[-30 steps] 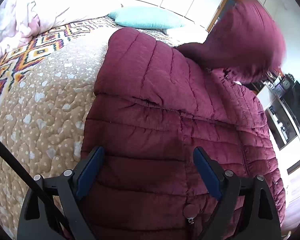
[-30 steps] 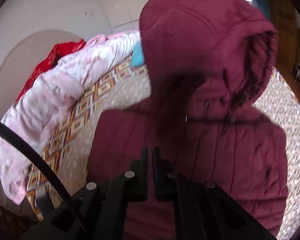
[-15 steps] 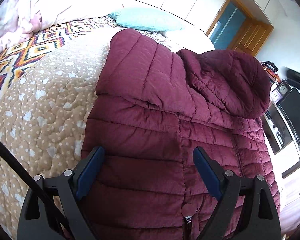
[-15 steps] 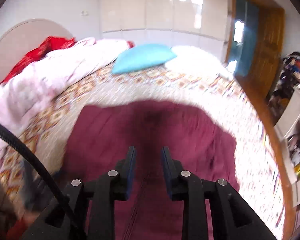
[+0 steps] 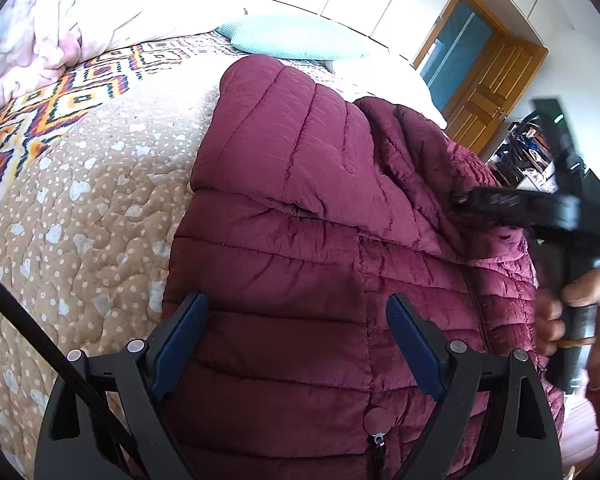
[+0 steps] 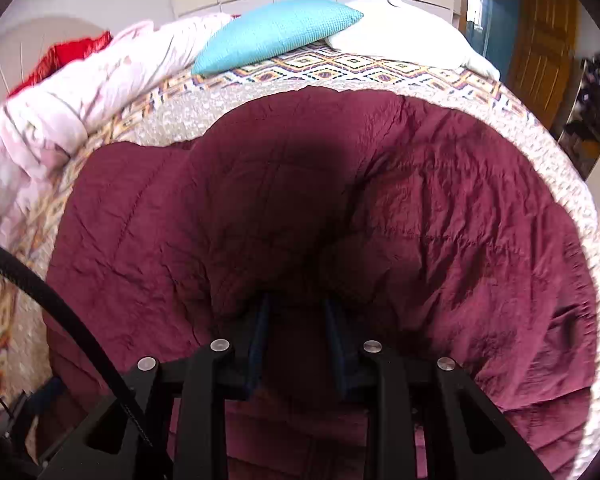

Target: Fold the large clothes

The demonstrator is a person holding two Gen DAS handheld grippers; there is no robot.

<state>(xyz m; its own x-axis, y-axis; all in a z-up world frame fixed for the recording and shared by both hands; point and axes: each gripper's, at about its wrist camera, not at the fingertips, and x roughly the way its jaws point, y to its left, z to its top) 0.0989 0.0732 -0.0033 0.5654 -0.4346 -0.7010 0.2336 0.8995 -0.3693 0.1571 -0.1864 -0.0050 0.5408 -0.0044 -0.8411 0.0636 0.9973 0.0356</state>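
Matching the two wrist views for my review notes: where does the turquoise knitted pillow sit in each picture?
Left wrist view: the turquoise knitted pillow lies top centre, beyond the maroon quilted puffer jacket.
Right wrist view: it lies top centre-left, beside a white pillow.
Shared landmark: the patterned diamond-print bedspread under the pillow.
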